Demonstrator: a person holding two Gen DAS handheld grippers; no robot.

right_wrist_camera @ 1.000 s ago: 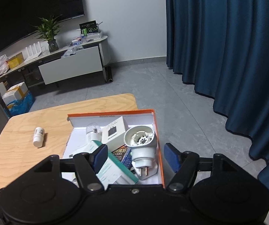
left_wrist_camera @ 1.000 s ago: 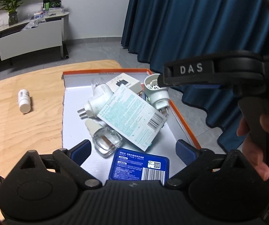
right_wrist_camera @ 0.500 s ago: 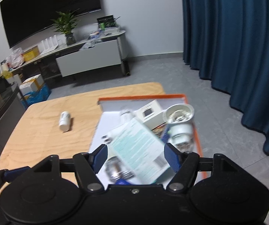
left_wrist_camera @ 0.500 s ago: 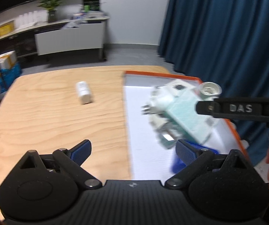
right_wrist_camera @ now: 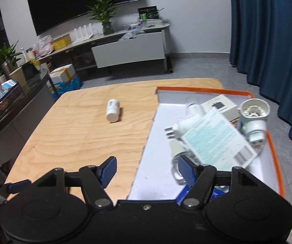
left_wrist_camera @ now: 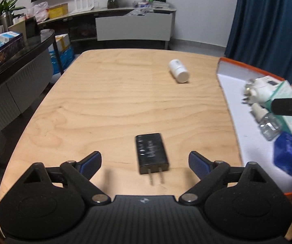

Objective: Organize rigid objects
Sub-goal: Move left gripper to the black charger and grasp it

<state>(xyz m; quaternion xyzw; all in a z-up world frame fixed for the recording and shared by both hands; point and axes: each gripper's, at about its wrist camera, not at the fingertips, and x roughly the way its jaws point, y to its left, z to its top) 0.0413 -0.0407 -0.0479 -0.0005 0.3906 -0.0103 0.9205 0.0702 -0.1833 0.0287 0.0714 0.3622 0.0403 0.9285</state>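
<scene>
Mostly bare wooden table (left_wrist_camera: 109, 109) lay left of the orange-rimmed box (right_wrist_camera: 272, 148). Left gripper (left_wrist_camera: 145, 159) spread, jaws just narrowing, black charger (left_wrist_camera: 151, 152) between them untouched; right gripper (right_wrist_camera: 147, 169) spread, empty. White bottle (right_wrist_camera: 112, 112) lay left of the box; plugs and cartons piled inside.

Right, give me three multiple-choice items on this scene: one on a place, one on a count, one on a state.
1. The black plug-in charger lies
A. in the tray
B. on the wooden table, ahead of the left claw
C. on the floor

2. Loose items on the bare tabletop
A. two
B. four
C. none

3. The white bottle
A. stands upright
B. is held in a claw
C. lies on its side

B: the charger lies on wood outside the orange-rimmed tray.
A: only charger and bottle.
C: it lies flat, untouched.
</scene>
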